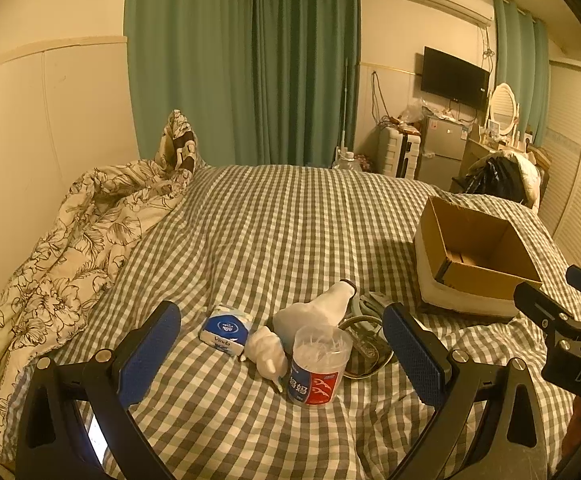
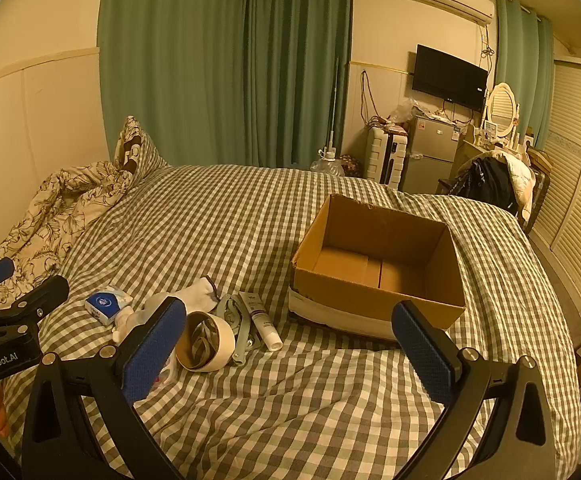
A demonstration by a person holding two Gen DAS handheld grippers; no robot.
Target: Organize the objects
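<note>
Small objects lie in a cluster on the checked bed: a blue Vinda tissue pack (image 1: pixel 225 330) (image 2: pixel 102 304), white socks (image 1: pixel 314 310) (image 2: pixel 198 294), a clear cotton-swab tub (image 1: pixel 319 366), a tape roll (image 2: pixel 204 342) (image 1: pixel 364 342), a white tube (image 2: pixel 260 320) and a grey strap (image 2: pixel 236 320). An open, empty cardboard box (image 2: pixel 378 264) (image 1: pixel 474 250) stands to their right. My left gripper (image 1: pixel 282 360) is open, with the cluster between its fingers ahead. My right gripper (image 2: pixel 290 354) is open and empty, in front of the box and beside the tape roll.
A floral duvet (image 1: pixel 70 248) is bunched at the bed's left by the wall. Green curtains (image 1: pixel 242 60) hang behind. Beyond the bed's far right stand a suitcase, a small fridge (image 2: pixel 430 156), a dresser with mirror and a chair with clothes.
</note>
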